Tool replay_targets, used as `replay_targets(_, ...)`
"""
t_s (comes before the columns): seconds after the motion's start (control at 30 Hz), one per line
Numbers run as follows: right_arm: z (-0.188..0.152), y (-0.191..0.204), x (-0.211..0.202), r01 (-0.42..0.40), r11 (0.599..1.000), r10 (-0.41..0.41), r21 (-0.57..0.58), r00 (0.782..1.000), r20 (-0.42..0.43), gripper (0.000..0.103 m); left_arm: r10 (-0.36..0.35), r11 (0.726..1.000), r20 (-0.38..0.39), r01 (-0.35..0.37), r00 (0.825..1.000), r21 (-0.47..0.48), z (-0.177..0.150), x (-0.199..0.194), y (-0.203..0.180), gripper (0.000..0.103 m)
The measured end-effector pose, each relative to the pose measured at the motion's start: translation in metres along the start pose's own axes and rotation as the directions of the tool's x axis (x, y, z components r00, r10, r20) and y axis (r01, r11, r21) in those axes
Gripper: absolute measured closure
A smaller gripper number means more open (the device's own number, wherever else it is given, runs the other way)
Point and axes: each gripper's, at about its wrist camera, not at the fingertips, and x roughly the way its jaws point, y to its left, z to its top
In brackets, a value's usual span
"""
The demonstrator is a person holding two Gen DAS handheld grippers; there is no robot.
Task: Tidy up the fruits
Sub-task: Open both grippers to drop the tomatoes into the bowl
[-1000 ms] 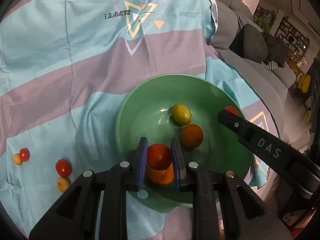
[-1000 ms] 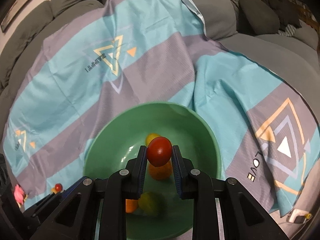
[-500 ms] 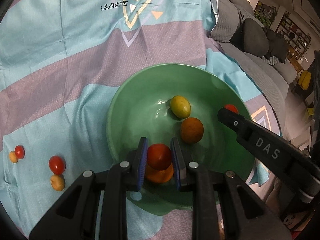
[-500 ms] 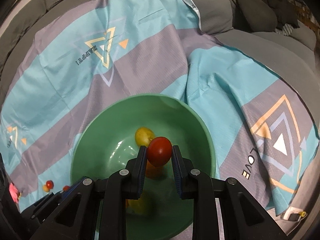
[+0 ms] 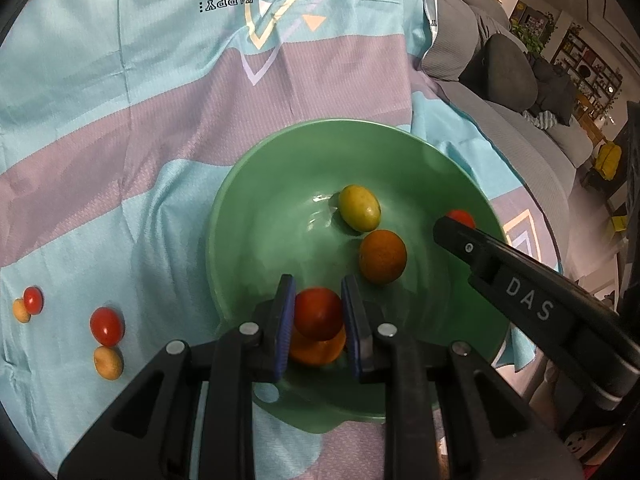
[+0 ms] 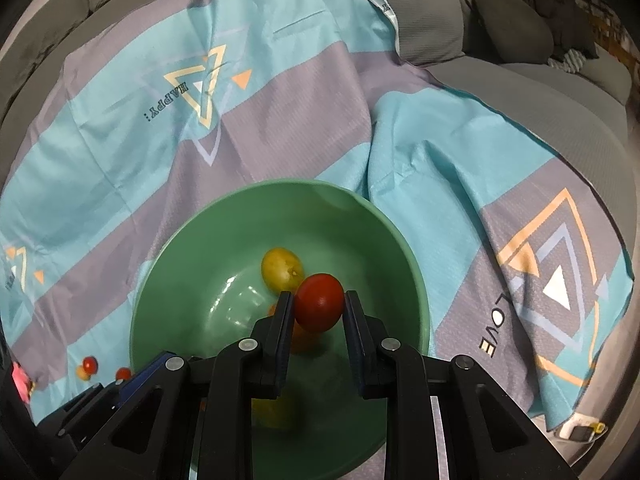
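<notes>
My left gripper (image 5: 318,312) is shut on a red tomato (image 5: 318,316) just above the near inside of the green bowl (image 5: 224,216). An orange fruit (image 5: 320,350) lies under it. A yellow-green fruit (image 5: 359,207) and another orange fruit (image 5: 383,256) rest on the bowl's floor. My right gripper (image 6: 319,304) is shut on a second red tomato (image 6: 319,302) over the same bowl (image 6: 160,264), near a yellow fruit (image 6: 282,268). In the left wrist view the right gripper (image 5: 454,226) reaches in from the right.
Two red tomatoes (image 5: 106,326) (image 5: 33,300) and two small yellow fruits (image 5: 108,362) (image 5: 20,311) lie on the striped teal and mauve cloth (image 5: 120,120) left of the bowl. A grey sofa with dark cushions (image 6: 508,24) runs behind and to the right.
Both grippers still hold their tomatoes over the bowl. The right wrist view has tipped slightly, so the yellow fruit now shows up and left of the held tomato.
</notes>
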Motion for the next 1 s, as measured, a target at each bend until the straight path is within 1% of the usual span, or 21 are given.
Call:
replay_targets(0.37, -0.002, -0.003, 0.001, 0.011, 1.0, -0.011, 0.003, 1.0, -0.007, 0.076, 0.001, 1.0, -0.007, -0.001, 1.0, -0.002, -0.001, 0.002, -0.002, 0.079)
replay_targets(0.43, -0.002, -0.003, 0.001, 0.016, 1.0, -0.015, 0.004, 1.0, -0.009, 0.076, -0.015, 1.0, -0.008, 0.015, 1.0, -0.009, 0.0, 0.001, -0.002, 0.079)
replay_targets(0.47, -0.002, -0.004, 0.002, 0.018, 1.0, -0.017, 0.005, 1.0, -0.011, 0.076, -0.028, 1.0, -0.008, 0.028, 1.0, -0.014, 0.0, 0.0, -0.001, 0.078)
replay_targets(0.5, -0.002, -0.004, 0.003, 0.018, 1.0, -0.018, 0.006, 1.0, -0.014, 0.076, -0.044, 0.999, -0.007, 0.044, 0.999, -0.023, 0.0, -0.002, -0.001, 0.072)
replay_targets(0.53, -0.001, -0.004, 0.003, 0.018, 1.0, -0.018, 0.006, 1.0, -0.017, 0.076, -0.058, 0.998, 0.0, 0.058, 0.998, -0.03, 0.0, -0.005, 0.0, 0.063)
replay_targets(0.6, -0.001, -0.004, 0.003, 0.014, 1.0, -0.014, 0.007, 1.0, -0.015, 0.068, -0.064, 0.997, 0.019, 0.065, 0.998, -0.036, 0.001, -0.014, 0.001, 0.057)
replay_targets(0.63, -0.001, -0.004, 0.001, 0.006, 1.0, -0.006, 0.01, 1.0, -0.008, 0.057, -0.063, 0.997, 0.032, 0.064, 0.998, -0.035, 0.001, -0.02, 0.002, 0.056)
replay_targets(0.67, -0.001, -0.004, -0.002, -0.009, 1.0, 0.009, 0.014, 1.0, 0.005, 0.051, -0.062, 0.997, 0.039, 0.064, 0.997, -0.035, 0.001, -0.024, 0.002, 0.055)
replay_targets(0.7, -0.001, -0.003, -0.005, -0.024, 1.0, 0.024, 0.012, 1.0, 0.018, 0.051, -0.061, 0.997, 0.049, 0.063, 0.997, -0.043, 0.001, -0.029, 0.005, 0.054)
replay_targets(0.8, -0.001, 0.001, -0.013, -0.046, 0.999, 0.046, 0.001, 0.998, 0.04, 0.051, -0.052, 0.995, 0.074, 0.058, 0.996, -0.083, -0.001, -0.047, 0.021, 0.053)
replay_targets(0.87, -0.001, 0.007, -0.018, -0.052, 0.998, 0.053, -0.016, 0.997, 0.052, 0.051, -0.032, 0.991, 0.095, 0.044, 0.995, -0.124, -0.005, -0.061, 0.039, 0.052)
replay_targets(0.93, -0.002, 0.015, -0.023, -0.075, 0.997, 0.077, -0.036, 0.995, 0.063, 0.051, -0.001, 0.986, 0.111, 0.02, 0.994, -0.168, -0.01, -0.076, 0.061, 0.052)
replay_targets(1.0, -0.004, 0.025, -0.027, -0.109, 0.992, 0.113, -0.064, 0.991, 0.071, 0.051, 0.046, 0.979, 0.123, -0.021, 0.991, -0.202, -0.016, -0.09, 0.083, 0.051)
